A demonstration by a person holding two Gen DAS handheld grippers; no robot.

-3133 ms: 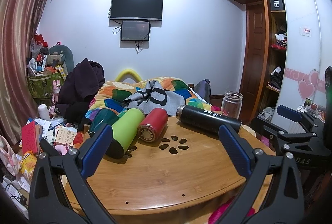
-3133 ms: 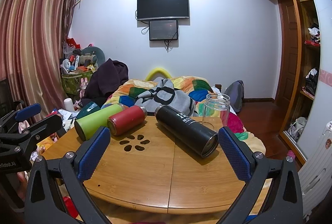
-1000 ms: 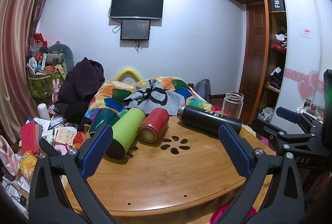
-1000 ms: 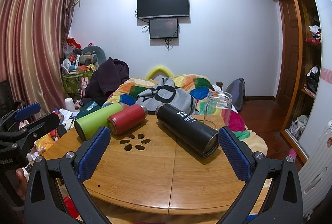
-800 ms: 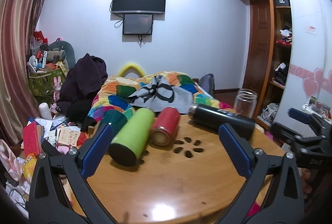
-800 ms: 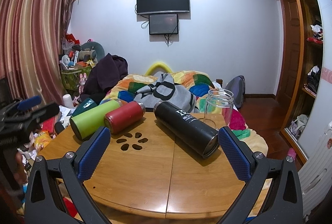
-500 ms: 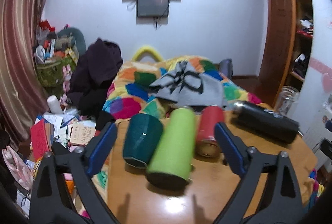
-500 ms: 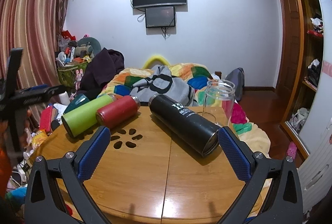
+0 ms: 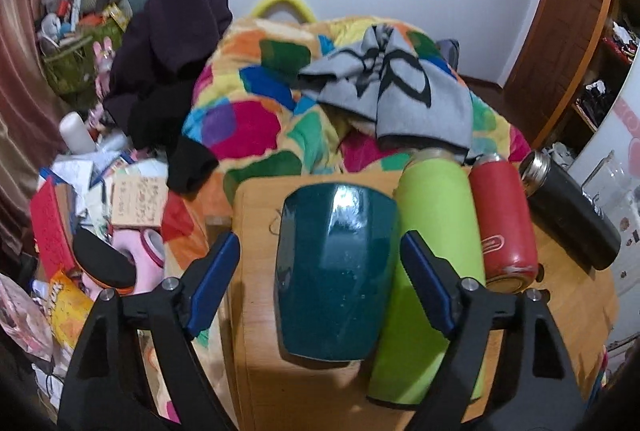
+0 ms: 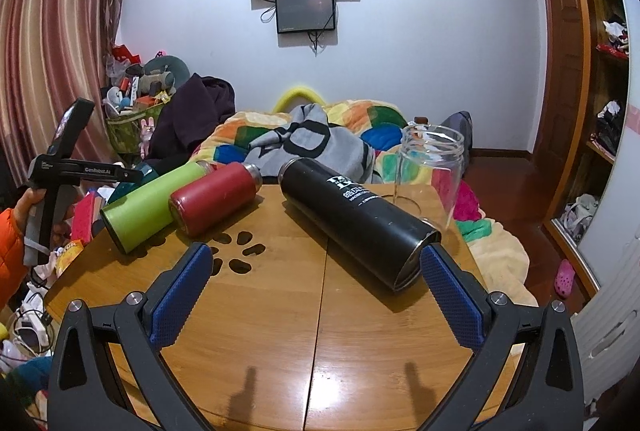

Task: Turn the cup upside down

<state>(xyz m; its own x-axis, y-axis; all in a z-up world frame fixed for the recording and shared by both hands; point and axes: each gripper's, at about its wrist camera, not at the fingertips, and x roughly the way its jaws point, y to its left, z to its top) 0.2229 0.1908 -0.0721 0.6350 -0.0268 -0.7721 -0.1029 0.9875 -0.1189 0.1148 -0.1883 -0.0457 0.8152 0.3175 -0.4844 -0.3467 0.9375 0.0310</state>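
Note:
A dark teal cup (image 9: 334, 271) lies on its side at the left end of the round wooden table (image 9: 264, 391). My left gripper (image 9: 320, 271) is open and straddles it from above, one blue pad on each side, not touching. In the right wrist view only a sliver of the teal cup (image 10: 128, 187) shows behind the green bottle. My right gripper (image 10: 316, 295) is open and empty above the table's near middle. The left gripper's body (image 10: 60, 167) shows at the far left of the right wrist view.
A green bottle (image 9: 432, 271), a red bottle (image 9: 504, 223) and a black bottle (image 9: 568, 215) lie on their sides beside the cup. A clear glass jar (image 10: 430, 171) stands upright at the far right. A bed with a colourful quilt (image 9: 280, 119) lies behind the table.
My left gripper has swung left and down over the teal cup, which now fills the space between its fingers. My right gripper has moved slightly closer to the table.

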